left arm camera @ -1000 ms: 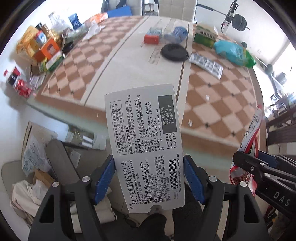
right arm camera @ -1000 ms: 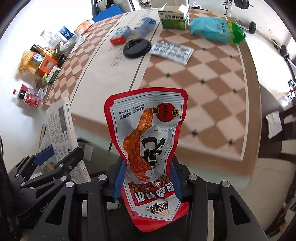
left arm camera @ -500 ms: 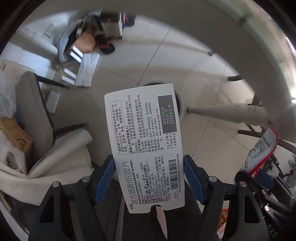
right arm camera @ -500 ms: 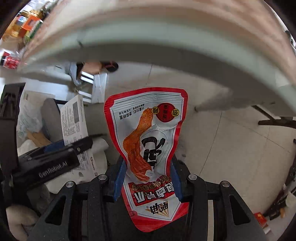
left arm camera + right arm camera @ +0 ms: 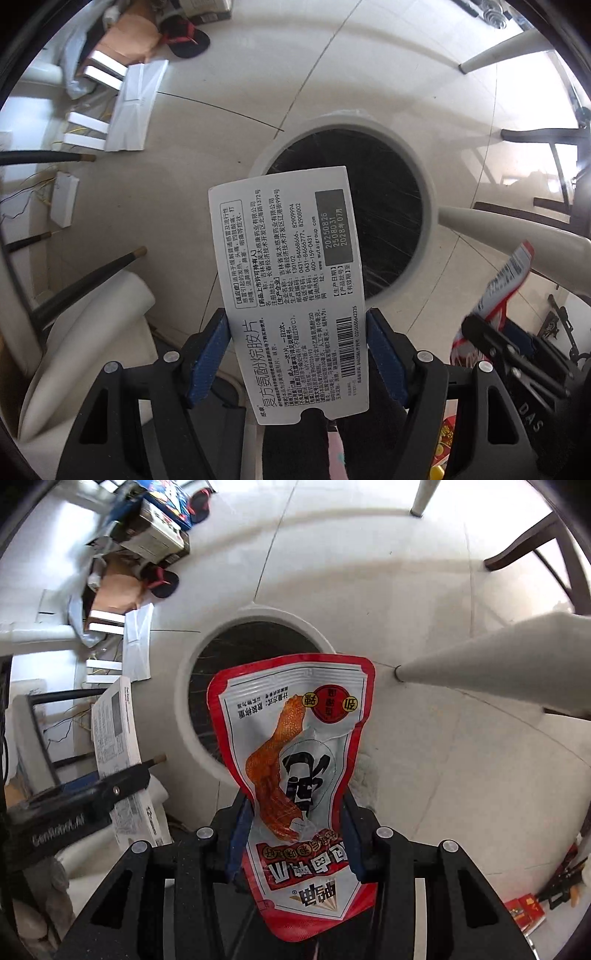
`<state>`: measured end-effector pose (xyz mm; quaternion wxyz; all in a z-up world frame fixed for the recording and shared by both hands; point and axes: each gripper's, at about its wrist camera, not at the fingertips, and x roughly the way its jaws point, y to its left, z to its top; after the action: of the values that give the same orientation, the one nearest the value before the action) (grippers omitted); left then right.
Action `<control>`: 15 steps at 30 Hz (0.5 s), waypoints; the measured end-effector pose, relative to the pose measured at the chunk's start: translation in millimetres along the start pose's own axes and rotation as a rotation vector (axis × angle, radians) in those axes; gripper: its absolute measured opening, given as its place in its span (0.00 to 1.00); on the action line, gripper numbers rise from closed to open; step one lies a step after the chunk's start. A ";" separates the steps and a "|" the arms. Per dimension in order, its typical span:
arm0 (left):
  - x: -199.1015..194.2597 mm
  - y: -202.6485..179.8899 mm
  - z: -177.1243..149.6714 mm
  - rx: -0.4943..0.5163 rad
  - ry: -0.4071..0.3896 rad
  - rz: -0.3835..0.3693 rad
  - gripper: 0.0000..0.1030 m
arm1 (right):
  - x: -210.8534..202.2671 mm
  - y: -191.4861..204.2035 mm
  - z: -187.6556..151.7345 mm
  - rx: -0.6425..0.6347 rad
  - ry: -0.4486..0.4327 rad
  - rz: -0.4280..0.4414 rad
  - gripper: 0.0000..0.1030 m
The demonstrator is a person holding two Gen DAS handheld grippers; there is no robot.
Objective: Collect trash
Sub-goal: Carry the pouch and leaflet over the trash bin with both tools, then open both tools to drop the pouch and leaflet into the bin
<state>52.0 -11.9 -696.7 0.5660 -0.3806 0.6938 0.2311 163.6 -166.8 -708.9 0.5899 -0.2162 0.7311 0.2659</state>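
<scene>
**Two light wrappers held over the bin mouth**

Nearest the lens in the left wrist view, the left gripper (image 5: 297, 354) has its blue-padded jaws pinching the lower half of a flat white medicine box (image 5: 286, 280), printed side up, which stands up the middle of the frame. It looks like thin card: stiff enough to keep its shape, very light, and probably empty or flattened, so it should fall cleanly once released. The hold across its long edges looks sound; a harder squeeze would likely only buckle the card.

In the right wrist view, the right gripper (image 5: 293, 834) has its jaws pinching a red and silver snack pouch (image 5: 295, 760) at its narrowed waist. The film is creased and bows between the pads, so I judge it soft, slick and nearly weightless. A pouch like this may cling to a pad or drift sideways as it drops, so the waist hold is the sensible place, and the release should come well over the opening.

Beyond both items, in the centre of each frame, stands the round trash bin (image 5: 426, 206) on the tiled floor, its pale rim ringing a dark liner. The box and the pouch each overlap its mouth in their own view. A pale table leg (image 5: 491, 653) crosses the right of the frame just beside the rim. Further off, at upper left, boxes and black slippers (image 5: 186, 40) lie in a clutter.
</scene>
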 end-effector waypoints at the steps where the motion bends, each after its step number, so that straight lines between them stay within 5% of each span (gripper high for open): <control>1: 6.6 -0.1 4.0 0.003 0.007 0.001 0.69 | 9.4 -0.6 7.8 -0.007 0.005 0.000 0.45; 9: 33.7 3.3 19.1 0.013 0.045 -0.019 0.70 | 46.8 -14.6 35.0 -0.019 0.044 0.027 0.50; 11: 34.7 2.4 19.6 0.014 0.041 -0.006 0.78 | 49.4 -17.7 37.2 -0.013 0.054 0.042 0.55; 13: 31.7 3.0 17.6 0.015 0.035 0.000 0.97 | 51.9 -16.9 38.4 -0.011 0.064 0.050 0.60; 15: 26.5 4.6 14.5 0.015 0.024 0.024 0.98 | 49.4 -17.6 38.0 -0.013 0.061 0.049 0.75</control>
<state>55.3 -5.3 -726.3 0.5576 -0.3706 0.7070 0.2279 192.7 -155.9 -765.7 0.5592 -0.2101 0.7521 0.2784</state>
